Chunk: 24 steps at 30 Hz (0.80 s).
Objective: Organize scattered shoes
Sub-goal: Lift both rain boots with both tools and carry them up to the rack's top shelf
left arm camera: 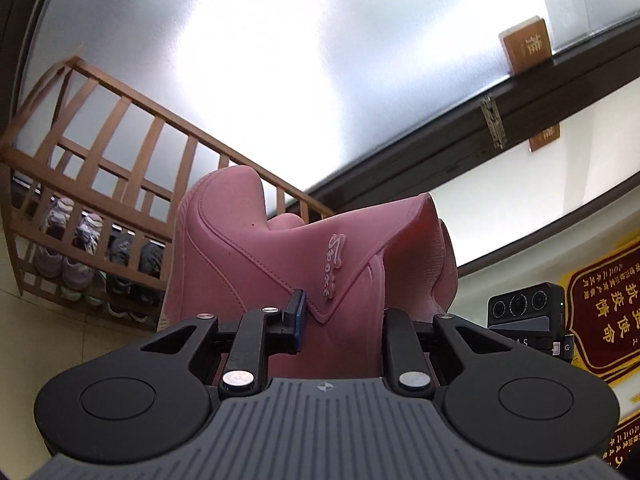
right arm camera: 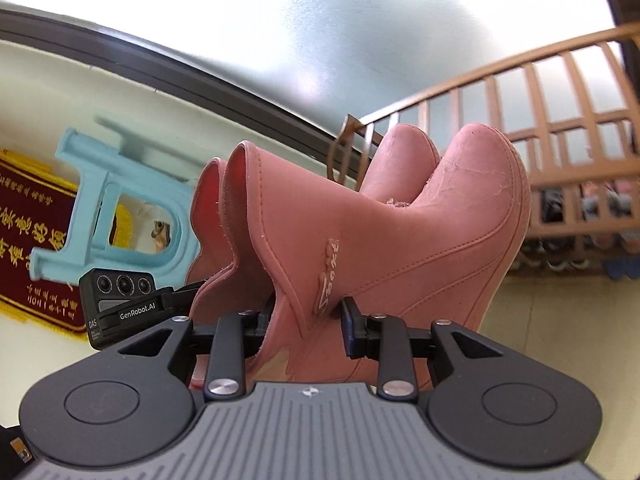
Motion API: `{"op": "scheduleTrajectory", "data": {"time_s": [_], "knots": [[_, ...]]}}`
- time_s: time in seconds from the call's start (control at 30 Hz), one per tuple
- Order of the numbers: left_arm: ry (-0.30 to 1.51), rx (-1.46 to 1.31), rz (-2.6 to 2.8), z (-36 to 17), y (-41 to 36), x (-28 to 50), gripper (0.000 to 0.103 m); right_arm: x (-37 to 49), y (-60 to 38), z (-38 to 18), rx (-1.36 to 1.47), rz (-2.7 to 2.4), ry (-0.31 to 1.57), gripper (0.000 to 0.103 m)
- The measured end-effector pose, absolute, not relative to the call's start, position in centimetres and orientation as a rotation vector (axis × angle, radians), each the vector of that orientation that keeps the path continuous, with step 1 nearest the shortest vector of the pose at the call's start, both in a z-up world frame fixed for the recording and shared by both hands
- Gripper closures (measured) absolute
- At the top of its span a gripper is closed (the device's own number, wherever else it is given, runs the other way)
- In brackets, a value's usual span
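Right tool (right arm camera: 308, 320): I have it clamped on the cuff of the nearer pink boot (right arm camera: 400, 248).
Second pink boot (right arm camera: 216, 216): just left, touching the first.
Left tool (right arm camera: 120, 304): its camera block shows at left.
Shoe rack (right arm camera: 568, 128): wooden, far right, shoes inside.
Stool (right arm camera: 104, 184): light blue, far left.

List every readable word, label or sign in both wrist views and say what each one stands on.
"GenRobot.AI": black camera body of the left gripper.
"DAS": same camera body, side edge.
"推": small wooden plaque on the frosted glass door.
Raised script on the pink rubber boots: not legible.
Gold characters on the dark red banner: too distorted to read reliably.
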<state>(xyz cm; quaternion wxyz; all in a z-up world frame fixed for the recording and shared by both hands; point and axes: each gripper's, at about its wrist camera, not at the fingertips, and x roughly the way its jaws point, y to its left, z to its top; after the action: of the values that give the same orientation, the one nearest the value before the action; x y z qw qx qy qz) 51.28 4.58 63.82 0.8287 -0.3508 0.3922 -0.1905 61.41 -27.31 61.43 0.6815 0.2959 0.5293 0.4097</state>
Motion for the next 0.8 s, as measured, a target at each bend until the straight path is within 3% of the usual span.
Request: {"op": "scheduleTrajectory", "data": {"time_s": [0.47, 0.8], "knots": [[0.871, -0.693, -0.275, 61.1, 18.1, 64.8, 0.08, 76.8, -12.5, 57.5, 0.684, 0.998, 1.263, 0.068], [0.875, -0.754, -0.18, 58.4, 22.4, 69.4, 0.08, 80.7, -9.3, 57.1, 0.632, 0.99, 1.288, 0.065]]}}
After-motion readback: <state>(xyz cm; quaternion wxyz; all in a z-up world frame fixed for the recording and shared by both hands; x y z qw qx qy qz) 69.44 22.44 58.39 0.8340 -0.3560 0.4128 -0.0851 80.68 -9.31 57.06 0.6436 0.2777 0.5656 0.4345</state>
